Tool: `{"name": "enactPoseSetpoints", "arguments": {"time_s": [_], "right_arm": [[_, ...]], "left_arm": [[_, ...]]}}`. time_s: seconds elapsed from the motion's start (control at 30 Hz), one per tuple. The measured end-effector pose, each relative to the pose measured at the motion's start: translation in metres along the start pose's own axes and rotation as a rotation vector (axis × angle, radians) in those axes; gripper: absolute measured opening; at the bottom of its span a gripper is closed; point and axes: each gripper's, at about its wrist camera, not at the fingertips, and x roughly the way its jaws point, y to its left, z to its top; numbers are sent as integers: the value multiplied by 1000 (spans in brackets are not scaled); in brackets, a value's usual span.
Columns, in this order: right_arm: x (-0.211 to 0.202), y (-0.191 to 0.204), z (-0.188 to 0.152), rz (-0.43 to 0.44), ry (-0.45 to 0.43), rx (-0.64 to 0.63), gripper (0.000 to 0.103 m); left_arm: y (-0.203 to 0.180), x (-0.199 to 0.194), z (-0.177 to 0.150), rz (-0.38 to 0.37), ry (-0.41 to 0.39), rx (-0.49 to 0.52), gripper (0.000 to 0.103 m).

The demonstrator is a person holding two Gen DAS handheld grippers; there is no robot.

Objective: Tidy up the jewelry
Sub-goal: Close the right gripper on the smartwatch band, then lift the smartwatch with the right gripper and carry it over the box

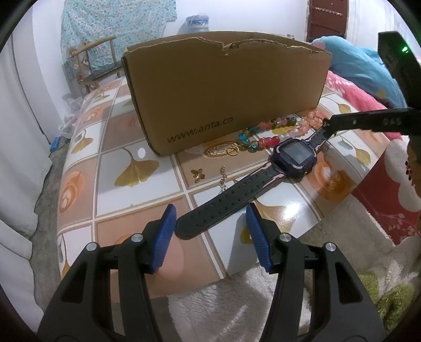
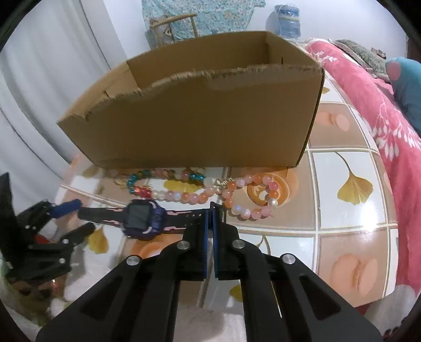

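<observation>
A dark blue smartwatch (image 1: 294, 155) with a black and pink strap hangs stretched just above the table. My right gripper (image 2: 210, 210) is shut on one strap end; it shows in the left wrist view (image 1: 329, 126). My left gripper (image 1: 210, 218) is open, its blue pads on either side of the other strap end (image 1: 194, 223); it shows in the right wrist view (image 2: 76, 215). A string of coloured beads (image 1: 276, 129) (image 2: 200, 189), a gold oval pendant (image 1: 222, 150), a small gold butterfly (image 1: 198, 175) and a short gold chain (image 1: 223, 177) lie before an open cardboard box (image 1: 223, 92) (image 2: 189, 126).
The table (image 1: 126, 168) has a ginkgo-leaf tile cover. A pink floral blanket (image 2: 373, 100) lies at the right. A white fluffy rug (image 1: 236, 310) lies below the near table edge. A chair (image 1: 97, 63) and a water bottle (image 2: 286, 18) stand behind.
</observation>
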Motion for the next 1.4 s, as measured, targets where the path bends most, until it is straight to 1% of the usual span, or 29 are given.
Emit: {"name": "enactPoseSetpoints", "arguments": {"time_s": [0.13,0.2,0.27,0.4,0.6,0.7,0.83,0.9,0.97,1.0,1.03,1.1,1.2,1.27,1.3,1.37,1.4], "right_arm": [[-20,-2,-7,54,6,51,3],[-26,-2,-11,65,17,67,3],[-29,-2,-19,59,33,76,3],[-19,-6,-33,43,65,96,3],[-11,-9,-33,15,59,70,3],[-6,-10,-29,-5,51,28,3],[0,-11,-22,-7,55,-37,4],[0,-11,-20,-9,61,-58,7],[-3,-13,-17,-9,64,-88,24],[-6,-12,-16,-9,57,-101,38],[-10,-11,-14,-5,44,-131,45],[-14,-7,-11,7,39,-187,48],[-15,6,-5,98,67,-314,51],[-12,14,-2,148,87,-398,51],[-10,17,0,176,99,-444,51],[-5,20,3,202,122,-513,51],[-2,21,4,209,133,-540,51]], "left_arm": [[2,0,0,-3,2,2,53],[2,0,0,-4,2,2,53],[2,0,-1,-5,2,0,53],[3,1,0,-11,2,-6,53],[0,-2,-2,-17,13,-1,52],[-2,-5,-5,-38,22,-2,52],[-6,-8,-8,-54,35,23,52],[-7,-10,-8,-54,42,34,52],[-8,-13,-8,-58,44,46,52],[-8,-15,-7,-62,38,52,52],[-8,-17,-5,-67,31,57,52],[-11,-22,0,-88,10,78,52],[-17,-25,8,-144,-13,111,52],[-23,-23,15,-197,-15,144,52],[-26,-21,18,-216,-11,165,52],[-34,-17,24,-248,-8,233,52],[-38,-15,26,-259,-5,264,51]]}}
